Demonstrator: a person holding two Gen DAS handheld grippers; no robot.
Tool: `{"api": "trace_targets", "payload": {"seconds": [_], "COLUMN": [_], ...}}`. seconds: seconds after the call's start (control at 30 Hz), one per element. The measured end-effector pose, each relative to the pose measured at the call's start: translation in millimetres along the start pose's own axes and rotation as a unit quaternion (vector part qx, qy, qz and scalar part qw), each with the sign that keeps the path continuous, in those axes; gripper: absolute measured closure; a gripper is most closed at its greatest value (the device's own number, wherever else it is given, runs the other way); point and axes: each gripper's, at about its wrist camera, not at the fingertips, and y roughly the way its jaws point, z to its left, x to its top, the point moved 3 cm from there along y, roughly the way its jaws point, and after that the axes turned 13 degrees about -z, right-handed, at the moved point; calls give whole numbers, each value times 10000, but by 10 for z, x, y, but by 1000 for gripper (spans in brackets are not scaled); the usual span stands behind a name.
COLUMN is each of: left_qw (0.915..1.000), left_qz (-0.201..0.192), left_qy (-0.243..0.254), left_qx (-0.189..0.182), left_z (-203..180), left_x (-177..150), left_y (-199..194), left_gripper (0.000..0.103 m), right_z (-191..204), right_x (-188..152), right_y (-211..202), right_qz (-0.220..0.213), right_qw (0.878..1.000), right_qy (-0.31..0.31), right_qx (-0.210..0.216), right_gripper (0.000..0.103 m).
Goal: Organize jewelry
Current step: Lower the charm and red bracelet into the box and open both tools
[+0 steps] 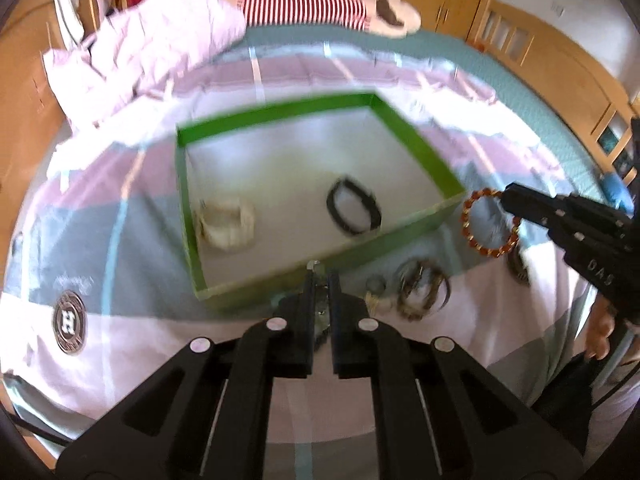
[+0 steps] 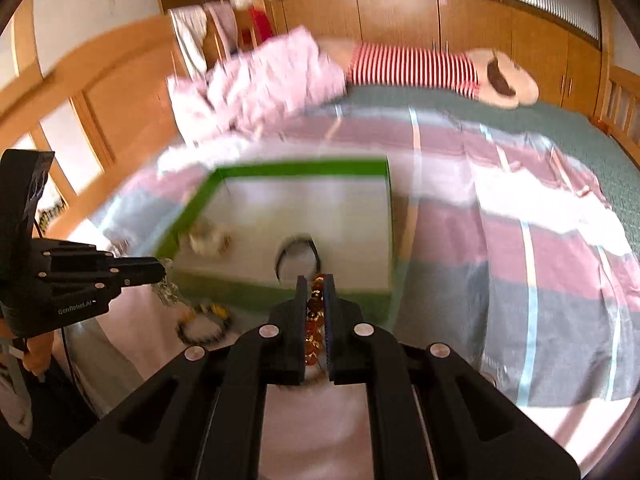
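A green-walled box (image 1: 416, 140) with a white floor lies on the bed; it also shows in the right wrist view (image 2: 280, 169). Inside lie a cream bracelet (image 1: 226, 222) and a black bracelet (image 1: 354, 210). My left gripper (image 1: 320, 276) is shut on a silvery chain (image 1: 322, 308) at the box's near wall; the chain dangles from it in the right wrist view (image 2: 168, 290). My right gripper (image 2: 315, 280) is shut on an amber bead bracelet (image 2: 314, 320), which hangs beside the box's right corner (image 1: 490, 222).
Several loose bangles (image 1: 420, 290) lie on the striped bedspread (image 1: 500, 312) just before the box. A pink duvet (image 1: 148, 52) and a striped plush toy (image 1: 304, 4) lie at the far end. Wooden cabinets (image 1: 560, 60) surround the bed.
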Motion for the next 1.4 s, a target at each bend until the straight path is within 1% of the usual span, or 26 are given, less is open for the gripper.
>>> {"api": "trace_targets", "payload": {"seconds": [0.1,0.13,0.2,0.3,0.37,0.47,0.53,0.6,0.63,0.67,0.7,0.73,0.8,0.9,0.93,1.0,1.03,1.1,1.17,1.23,1.3,1.33,1.37,1.4], "left_qw": [9996,9993,9993,9998,9996,9992,9990,9991,9991,9992,9993,9993,9994,9996,9995,9995,9994,9992,9985,9973,9959,9952,9944,9940], "left_qz": [-262,-304,-317,-169,-63,146,208,198,163,133,116,58,23,78,120,209,260,373,553,728,896,968,1040,1070], "left_qy": [64,103,88,44,127,71,14,-16,-43,-84,-132,-198,-233,-255,-270,-254,-207,-103,-3,25,-4,-27,-47,-52], "left_qx": [130,185,152,130,253,371,387,386,381,358,333,302,257,113,64,-20,-79,-112,-47,34,122,140,175,217], "left_z": [39,39,56,67,81,149,178,197,199,205,211,219,212,208,209,194,178,154,128,118,129,136,152,163], "left_x": [240,327,395,452,427,386,364,363,362,370,376,384,386,321,269,163,87,-44,-195,-301,-374,-405,-432,-445], "left_y": [-56,-32,32,315,525,769,850,863,845,819,791,735,648,457,369,251,199,158,182,260,357,395,436,458], "left_gripper": [96,96,96,96,96,96,96,96,94,84,72,69,69,69,69,67,66,62,60,60,58,56,53,51], "right_z": [58,61,53,-15,-70,-158,-177,-166,-157,-147,-140,-131,-119,-116,-120,-128,-123,-85,-66,-92,-128,-136,-134,-127], "right_x": [234,298,383,359,250,114,93,114,132,148,164,178,200,157,108,7,-72,-166,-322,-495,-650,-734,-788,-836], "right_y": [6,41,158,460,686,905,938,917,900,871,850,795,700,523,459,397,382,388,472,607,718,785,821,849], "right_qz": [-427,-497,-549,-360,-119,183,212,126,82,36,13,-34,-58,64,176,434,640,840,1190,1588,1911,2059,2144,2233], "right_qw": [9991,9988,9984,9991,9993,9983,9979,9981,9981,9981,9981,9982,9985,9988,9986,9977,9967,9957,9924,9866,9805,9773,9754,9734], "right_qy": [7,31,108,158,172,360,404,390,378,365,366,385,397,440,481,511,470,376,255,314,325,230,168,124], "right_qx": [-11,-11,-12,-160,-302,-426,-458,-466,-473,-491,-490,-458,-385,-205,-138,-136,-143,-124,-162,-185,-313,-442,-493,-496], "right_gripper": [95,95,95,95,95,95,95,95,90,75,66,55,55,55,55,55,55,56,58,60,62,67,78,86]}}
